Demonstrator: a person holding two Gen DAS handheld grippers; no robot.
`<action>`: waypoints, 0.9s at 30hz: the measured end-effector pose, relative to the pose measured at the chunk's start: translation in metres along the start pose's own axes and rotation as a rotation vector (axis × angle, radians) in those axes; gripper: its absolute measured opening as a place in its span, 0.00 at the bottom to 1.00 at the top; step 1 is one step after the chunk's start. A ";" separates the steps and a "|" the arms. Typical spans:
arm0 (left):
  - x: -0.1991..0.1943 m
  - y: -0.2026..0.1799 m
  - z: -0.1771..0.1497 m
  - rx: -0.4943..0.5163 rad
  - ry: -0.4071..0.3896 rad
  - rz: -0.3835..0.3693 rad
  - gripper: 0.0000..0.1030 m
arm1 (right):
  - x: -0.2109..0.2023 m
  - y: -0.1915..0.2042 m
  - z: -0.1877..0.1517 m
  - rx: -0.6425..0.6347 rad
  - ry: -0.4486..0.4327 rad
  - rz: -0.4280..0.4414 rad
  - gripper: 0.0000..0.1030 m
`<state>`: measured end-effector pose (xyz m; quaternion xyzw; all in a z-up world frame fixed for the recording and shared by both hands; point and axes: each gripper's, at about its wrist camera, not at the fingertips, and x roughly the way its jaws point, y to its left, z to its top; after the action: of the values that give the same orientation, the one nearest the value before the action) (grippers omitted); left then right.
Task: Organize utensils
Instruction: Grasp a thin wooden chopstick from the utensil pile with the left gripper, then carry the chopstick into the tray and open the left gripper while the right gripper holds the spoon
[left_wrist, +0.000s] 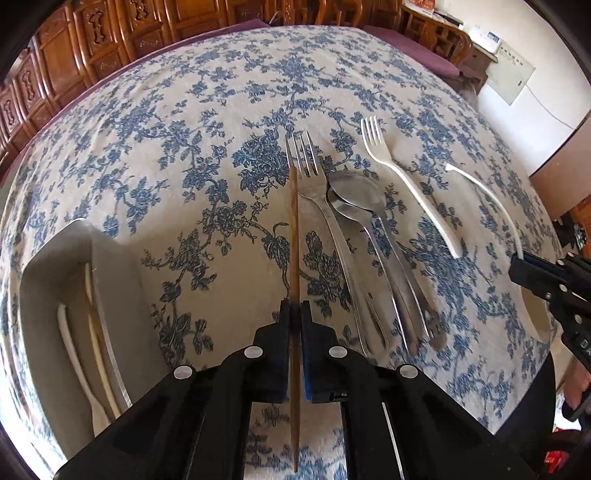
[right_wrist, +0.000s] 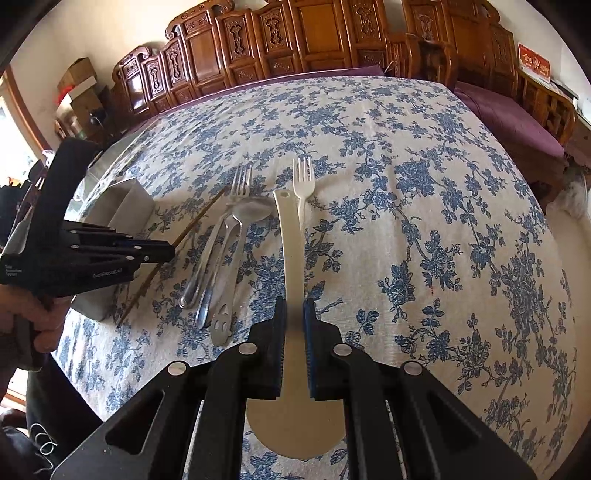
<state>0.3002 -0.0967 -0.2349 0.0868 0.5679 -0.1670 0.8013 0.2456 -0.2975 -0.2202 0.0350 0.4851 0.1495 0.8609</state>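
Chopstick (left_wrist: 294, 236) pinched between the pads of the left gripper (left_wrist: 294, 314), thin brown stick running straight out past the fingertips and back under the body too. Jaws nearly pressed together, only the stick's width left btwn them. Looked lifted or at least tilted off the cloth in the right wrist view, w/ the far tip up near the steel fork.

Right gripper (right_wrist: 294, 306) clamped on the stem of a cream plastic rice paddle (right_wrist: 291, 243), round blade hanging back under the body, handle end w/ its little hole pointing away. Def a grip, pads tight on both sides.

Just left of the chopstick hand: grey caddy (left_wrist: 125, 280), already holding a couple of pale sticks and one brownish one, prob the chopstick's mate. Can't tell how many compartments.

Further out on the floral tablecloth (left_wrist: 184, 129): steel fork (left_wrist: 306, 173), then two steel spoons (left_wrist: 354, 192) overlapping, bowls stacked, handles side by side. Beyond those, a cream plastic fork (left_wrist: 402, 173) lying alone, well apart from the caddy.

Judged as mid-sort: both hands loaded, nothing dropped off yet. Next move prob: swing the chopstick over the caddy, tip down, and release w/o knocking what's inside. Paddle then needs a spot too, maybe same caddy, but wide blade might not fit. Four pieces left on the table after that.
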 end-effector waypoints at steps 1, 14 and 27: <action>-0.004 0.000 -0.002 -0.002 -0.006 0.001 0.04 | -0.001 0.002 0.000 -0.001 -0.003 0.001 0.11; -0.079 0.007 -0.020 -0.026 -0.136 -0.018 0.04 | -0.019 0.039 0.001 -0.048 -0.042 0.031 0.11; -0.124 0.044 -0.039 -0.076 -0.214 0.007 0.04 | -0.016 0.082 0.016 -0.099 -0.056 0.064 0.11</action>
<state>0.2449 -0.0221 -0.1344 0.0399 0.4849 -0.1509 0.8605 0.2326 -0.2233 -0.1818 0.0122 0.4513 0.1997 0.8697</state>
